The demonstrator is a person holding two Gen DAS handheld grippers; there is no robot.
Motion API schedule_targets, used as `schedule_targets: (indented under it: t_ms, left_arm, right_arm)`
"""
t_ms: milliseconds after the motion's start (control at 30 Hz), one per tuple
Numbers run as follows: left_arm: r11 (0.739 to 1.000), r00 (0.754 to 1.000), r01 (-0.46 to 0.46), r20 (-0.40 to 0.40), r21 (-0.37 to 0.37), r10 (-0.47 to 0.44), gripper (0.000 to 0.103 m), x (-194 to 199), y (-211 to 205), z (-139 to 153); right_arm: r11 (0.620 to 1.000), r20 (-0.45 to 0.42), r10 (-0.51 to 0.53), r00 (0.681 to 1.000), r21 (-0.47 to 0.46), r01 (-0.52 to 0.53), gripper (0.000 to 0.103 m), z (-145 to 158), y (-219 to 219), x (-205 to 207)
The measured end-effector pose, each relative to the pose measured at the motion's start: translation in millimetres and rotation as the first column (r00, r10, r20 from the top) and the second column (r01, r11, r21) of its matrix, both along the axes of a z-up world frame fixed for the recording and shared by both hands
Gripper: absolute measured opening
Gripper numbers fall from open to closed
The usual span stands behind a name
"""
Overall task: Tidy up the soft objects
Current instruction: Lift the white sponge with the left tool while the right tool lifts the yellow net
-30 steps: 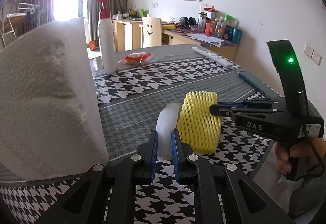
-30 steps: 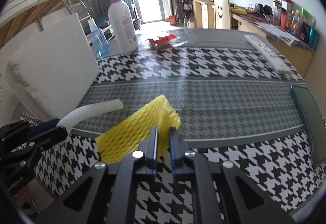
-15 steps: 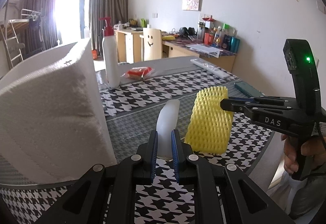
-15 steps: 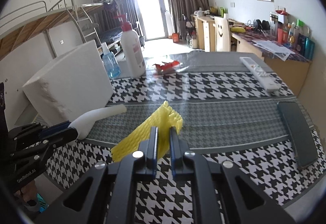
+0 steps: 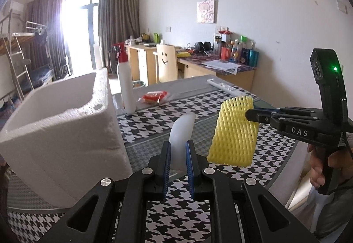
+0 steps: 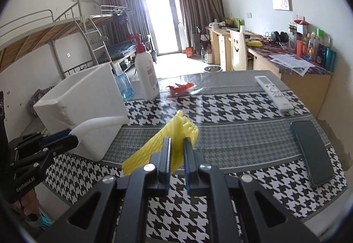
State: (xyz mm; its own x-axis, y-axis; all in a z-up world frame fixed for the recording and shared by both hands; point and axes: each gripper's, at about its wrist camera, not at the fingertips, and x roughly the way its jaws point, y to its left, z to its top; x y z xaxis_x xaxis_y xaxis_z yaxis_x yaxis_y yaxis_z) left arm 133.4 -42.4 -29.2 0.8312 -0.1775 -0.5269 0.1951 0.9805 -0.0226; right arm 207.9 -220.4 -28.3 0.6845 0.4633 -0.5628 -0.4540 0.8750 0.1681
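Observation:
My left gripper (image 5: 178, 148) is shut on a curved white foam strip (image 5: 182, 132), held up above the table; the same strip (image 6: 97, 124) shows at the left of the right wrist view. My right gripper (image 6: 177, 143) is shut on a yellow foam net sleeve (image 6: 158, 150), which hangs in the air; the left wrist view shows that sleeve (image 5: 233, 130) pinched at its upper right edge. An open white foam box (image 5: 59, 132) stands on the table at the left, close beside the strip, and it appears again as the foam box (image 6: 88, 99) in the right wrist view.
The table wears a houndstooth cloth (image 6: 220, 108). On it stand a white pump bottle (image 6: 146, 75) and a blue bottle (image 6: 123, 84), with a red packet (image 6: 179, 88), a white remote (image 6: 273, 92) and a dark phone (image 6: 313, 152). A desk and chair stand behind.
Both grippers have risen with their foam pieces, which now hang clear of the table. The box's open top has come into view.

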Motion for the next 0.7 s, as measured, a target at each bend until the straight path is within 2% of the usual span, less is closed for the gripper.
schedule_targets:
  t_ms: [700]
  left_arm:
    - [1.000,0.993,-0.026,0.114,0.011,0.025,0.015,-13.2,8.5,36.5]
  right_arm:
    - [0.999,0.103,0.033,0.994,0.036,-0.037,0.013,39.0,3.1,-5.1]
